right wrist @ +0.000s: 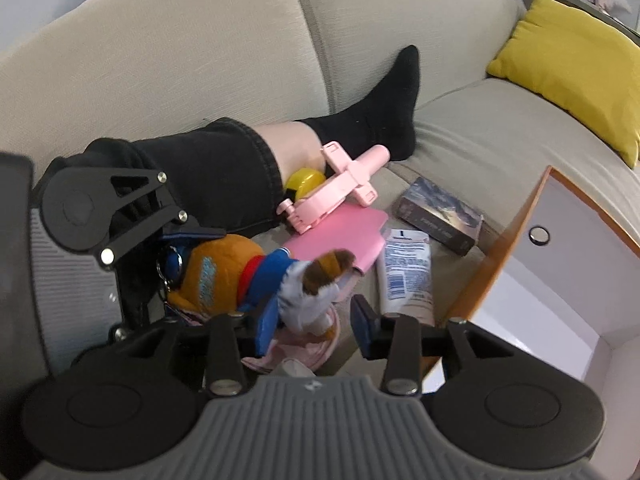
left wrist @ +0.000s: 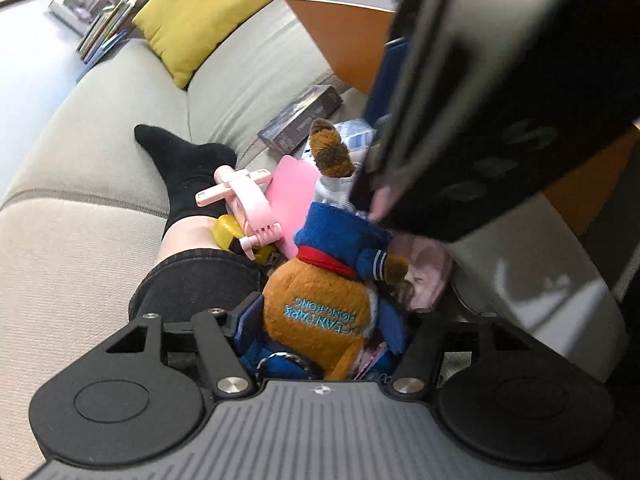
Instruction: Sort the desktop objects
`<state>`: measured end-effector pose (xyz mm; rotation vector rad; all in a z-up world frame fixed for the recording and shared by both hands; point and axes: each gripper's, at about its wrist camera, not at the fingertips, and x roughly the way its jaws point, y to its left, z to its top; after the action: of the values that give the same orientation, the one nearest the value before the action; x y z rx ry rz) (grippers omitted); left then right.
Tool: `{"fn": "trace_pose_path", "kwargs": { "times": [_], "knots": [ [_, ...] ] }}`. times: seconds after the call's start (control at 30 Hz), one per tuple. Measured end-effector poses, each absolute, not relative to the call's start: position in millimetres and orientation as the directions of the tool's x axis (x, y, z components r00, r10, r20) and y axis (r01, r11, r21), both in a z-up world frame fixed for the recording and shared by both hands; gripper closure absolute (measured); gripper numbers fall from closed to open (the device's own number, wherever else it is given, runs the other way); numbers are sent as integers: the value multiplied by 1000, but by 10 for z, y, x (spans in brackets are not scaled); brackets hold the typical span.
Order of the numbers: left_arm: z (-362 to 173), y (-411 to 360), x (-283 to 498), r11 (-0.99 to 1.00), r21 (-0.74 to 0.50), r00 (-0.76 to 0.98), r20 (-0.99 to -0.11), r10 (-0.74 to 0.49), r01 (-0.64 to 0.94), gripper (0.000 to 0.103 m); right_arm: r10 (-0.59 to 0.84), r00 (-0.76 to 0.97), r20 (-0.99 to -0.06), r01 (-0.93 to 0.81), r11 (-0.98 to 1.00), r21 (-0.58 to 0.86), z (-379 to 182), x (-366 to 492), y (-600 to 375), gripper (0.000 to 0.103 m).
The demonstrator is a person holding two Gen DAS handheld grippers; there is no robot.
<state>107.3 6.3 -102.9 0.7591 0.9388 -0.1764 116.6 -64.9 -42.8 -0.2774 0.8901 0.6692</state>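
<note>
brown plush toy [left wrist: 320,312] lies between my wide left gripper [left wrist: 320,332] fingers, unpressed; right gripper [right wrist: 316,320] part-open, straddling its head.

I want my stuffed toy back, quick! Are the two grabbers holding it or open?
Left gripper: open, jaws wide around the plush toy, seemingly not squeezing it.
Right gripper: open, the plush toy's head between the jaws, one pad clear of it.

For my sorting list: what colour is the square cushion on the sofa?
Mustard yellow square cushion, clearest in the left wrist view.
</note>
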Motion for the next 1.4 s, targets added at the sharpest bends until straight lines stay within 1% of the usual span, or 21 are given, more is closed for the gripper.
{"fn": "trace_pose_path", "kwargs": {
  "times": [0.07, 0.13, 0.23, 0.3, 0.47, 0.6, 0.7, 0.8, 0.9, 1.03, 1.2, 1.4],
  "knots": [
    [-986, 127, 1101, 765, 476, 591, -791, 157, 433, 35, 421, 453, -786, -631, 774, 51, -410, 1163, -686, 57],
    [-919, 206, 1119, 807, 429, 588, -799, 129, 406, 38, 420, 464, -780, -621, 782, 52, -395, 1158, -715, 56],
    [-794, 379, 1156, 885, 323, 582, -810, 75, 336, 41, 425, 474, -771, -606, 793, 65, -361, 1146, -763, 55],
    [-744, 404, 1148, 926, 256, 591, -805, 45, 278, 42, 426, 483, -765, -596, 800, 69, -343, 1137, -793, 52],
    [-524, 640, 1116, 988, 25, 607, -792, -73, 150, 43, 417, 493, -764, -589, 806, 60, -338, 1113, -831, 52],
    [-306, 811, 1013, 993, -70, 637, -763, -113, 92, 43, 418, 494, -763, -592, 804, 57, -337, 1099, -827, 53],
    [-179, 946, 954, 993, -104, 652, -749, -114, 55, 43, 429, 486, -762, -598, 799, 69, -320, 1105, -812, 53],
    [-154, 1075, 984, 995, -97, 662, -745, -79, 10, 42, 442, 460, -770, -607, 790, 90, -321, 1128, -783, 53],
    [-176, 1189, 991, 989, -146, 657, -746, -112, 3, 41, 443, 420, -792, -611, 784, 114, -360, 1166, -754, 53],
    [-204, 1143, 1016, 993, -119, 661, -745, -89, 0, 41, 434, 376, -819, -618, 776, 127, -411, 1240, -654, 53],
    [-223, 1152, 1017, 993, -114, 668, -739, -89, 6, 41, 435, 286, -854, -680, 720, 139, -495, 1337, -421, 53],
    [-273, 1147, 1003, 994, -108, 672, -734, -93, 19, 40, 304, 212, -929, -713, 698, 66, -744, 1595, -172, 53]
  ]
}}
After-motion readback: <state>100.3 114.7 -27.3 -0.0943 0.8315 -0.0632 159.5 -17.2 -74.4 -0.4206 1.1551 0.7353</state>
